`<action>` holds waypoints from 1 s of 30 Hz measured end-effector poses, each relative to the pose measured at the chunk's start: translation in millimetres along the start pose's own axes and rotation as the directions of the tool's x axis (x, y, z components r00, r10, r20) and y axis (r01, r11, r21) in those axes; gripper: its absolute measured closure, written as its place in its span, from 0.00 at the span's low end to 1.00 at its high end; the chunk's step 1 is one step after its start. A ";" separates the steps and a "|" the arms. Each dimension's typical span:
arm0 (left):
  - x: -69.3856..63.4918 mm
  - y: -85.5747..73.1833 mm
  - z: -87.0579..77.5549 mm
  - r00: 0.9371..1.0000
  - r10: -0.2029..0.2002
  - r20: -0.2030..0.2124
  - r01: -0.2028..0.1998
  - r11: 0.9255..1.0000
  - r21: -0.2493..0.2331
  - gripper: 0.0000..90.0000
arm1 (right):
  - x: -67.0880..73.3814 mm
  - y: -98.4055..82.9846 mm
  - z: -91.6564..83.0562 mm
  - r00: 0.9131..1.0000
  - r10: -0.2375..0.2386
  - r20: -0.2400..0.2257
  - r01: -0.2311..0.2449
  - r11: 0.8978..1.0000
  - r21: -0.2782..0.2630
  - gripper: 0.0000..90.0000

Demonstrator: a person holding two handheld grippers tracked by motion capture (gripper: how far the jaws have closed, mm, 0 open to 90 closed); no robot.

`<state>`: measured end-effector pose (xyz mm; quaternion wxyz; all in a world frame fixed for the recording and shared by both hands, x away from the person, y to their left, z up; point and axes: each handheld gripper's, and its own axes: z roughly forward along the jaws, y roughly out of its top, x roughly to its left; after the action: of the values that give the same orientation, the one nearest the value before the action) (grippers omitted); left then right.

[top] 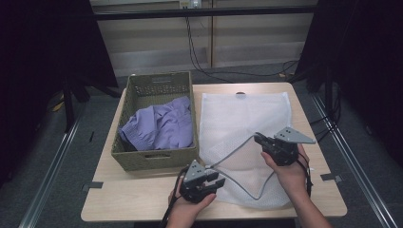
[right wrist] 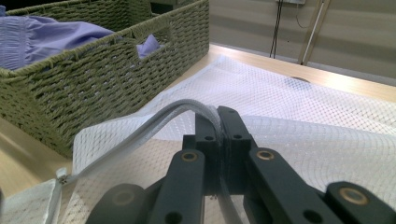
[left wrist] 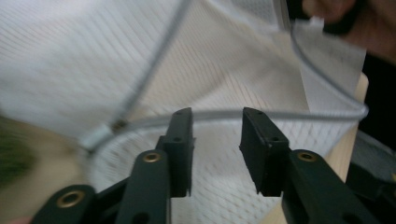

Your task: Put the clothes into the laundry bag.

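Right tool (right wrist: 218,122): clamped on the bag (top: 237,118) rim (right wrist: 154,122) — I hold it raised.
Left tool (left wrist: 215,140): jaws apart, rim just beyond, crossing the gap.
Basket (top: 157,160): left of the bag.

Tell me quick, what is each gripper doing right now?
Left gripper: open, holding nothing; the mesh bag lies past its jaws.
Right gripper: shut on the mesh bag's zipper edge.

Left hand-held gripper (top: 212,179) stands parted; right hand-held gripper (top: 257,138) is clamped.
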<state>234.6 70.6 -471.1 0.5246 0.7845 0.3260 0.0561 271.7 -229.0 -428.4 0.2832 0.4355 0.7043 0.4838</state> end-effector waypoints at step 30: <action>85.2 57.7 -118.9 0.955 -0.147 -0.256 0.112 0.983 -0.149 0.00 | 2.0 -13.9 2.5 0.999 -0.006 -0.032 0.007 0.999 0.047 0.98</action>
<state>276.1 199.0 -390.5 0.5296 0.7102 0.4397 0.1479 268.1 -228.3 -442.2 0.2632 0.4322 0.7213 0.4729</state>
